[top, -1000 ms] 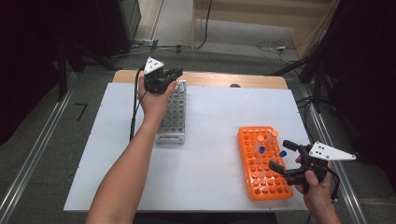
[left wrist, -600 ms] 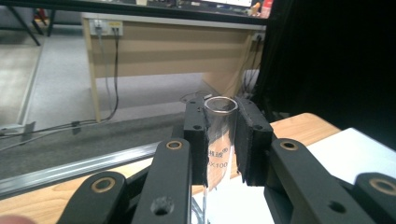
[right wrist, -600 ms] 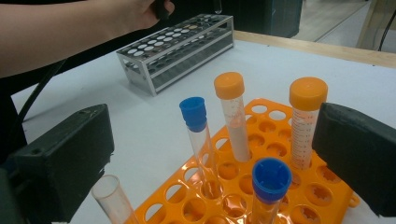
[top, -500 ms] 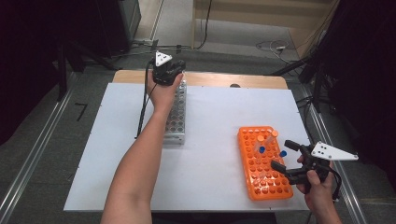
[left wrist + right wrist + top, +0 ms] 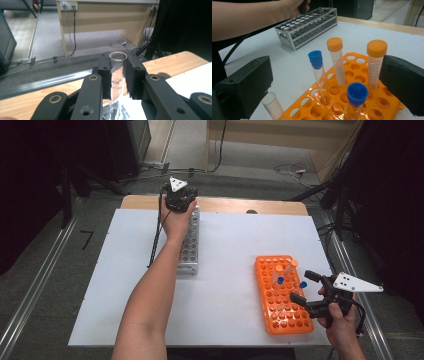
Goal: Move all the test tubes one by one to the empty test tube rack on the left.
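My left gripper is over the far end of the metal tube rack and is shut on a clear uncapped glass tube. The tube stands upright between the pads, with its rim just above them; its lower end is hidden. My right gripper is open at the right side of the orange rack. In the right gripper view, two orange-capped tubes, two blue-capped tubes and one uncapped tube stand in the orange rack between its wide jaws.
A white sheet covers the table, and a strip of wooden tabletop shows along the far edge. The left forearm crosses the sheet's left half. The left gripper's cable hangs beside the metal rack.
My left gripper has moved right and away along the metal rack, then lowered a little, with the glass tube still in it. The right gripper has stayed put.
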